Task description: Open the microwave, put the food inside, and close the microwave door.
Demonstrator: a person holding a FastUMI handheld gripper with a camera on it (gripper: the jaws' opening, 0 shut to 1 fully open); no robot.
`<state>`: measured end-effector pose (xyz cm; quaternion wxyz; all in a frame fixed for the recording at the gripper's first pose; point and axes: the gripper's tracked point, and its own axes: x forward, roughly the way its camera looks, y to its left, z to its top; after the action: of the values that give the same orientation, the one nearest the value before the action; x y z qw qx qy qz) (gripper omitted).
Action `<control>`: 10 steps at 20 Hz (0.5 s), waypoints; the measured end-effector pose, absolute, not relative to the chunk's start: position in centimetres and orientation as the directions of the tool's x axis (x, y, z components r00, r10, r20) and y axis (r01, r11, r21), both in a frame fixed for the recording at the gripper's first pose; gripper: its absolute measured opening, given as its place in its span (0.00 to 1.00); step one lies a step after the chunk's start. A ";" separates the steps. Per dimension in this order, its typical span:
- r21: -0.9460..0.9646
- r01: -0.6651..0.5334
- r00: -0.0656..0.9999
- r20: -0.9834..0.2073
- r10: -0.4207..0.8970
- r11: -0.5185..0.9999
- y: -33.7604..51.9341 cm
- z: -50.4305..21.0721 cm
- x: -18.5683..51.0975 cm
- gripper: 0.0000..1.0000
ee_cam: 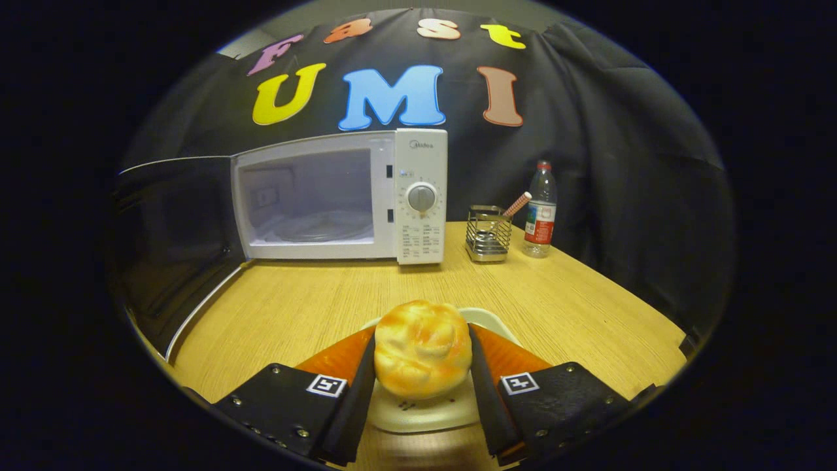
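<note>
Fingers [422,356] clamp round bun [422,348] — above plate [428,412]; microwave [340,196] door [173,242] open beyond.

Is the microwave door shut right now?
No, the microwave stands with its door swung wide open, its cavity bare, while the gripper pinches the bun above the plate.

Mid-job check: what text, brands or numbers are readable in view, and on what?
"Midea": microwave, top of its control panel.
Panel print and dial marks: too small to read.
Water bottle label: blurred, unreadable.
Tongs, pressed on the bun: square coded markers, no words.
</note>
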<state>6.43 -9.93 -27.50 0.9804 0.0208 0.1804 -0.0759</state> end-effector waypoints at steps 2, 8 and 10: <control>0.032 0.120 0.944 -0.313 -0.104 0.992 -7.8 -26.7 6.5 0.71; 0.028 0.011 0.974 -0.227 -0.004 1.000 -1.5 -25.4 8.2 0.71; 0.047 -0.061 0.972 -0.223 0.069 0.997 1.6 -25.4 9.1 0.71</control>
<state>9.08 1.62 -25.45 0.9928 0.0197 0.1131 0.0327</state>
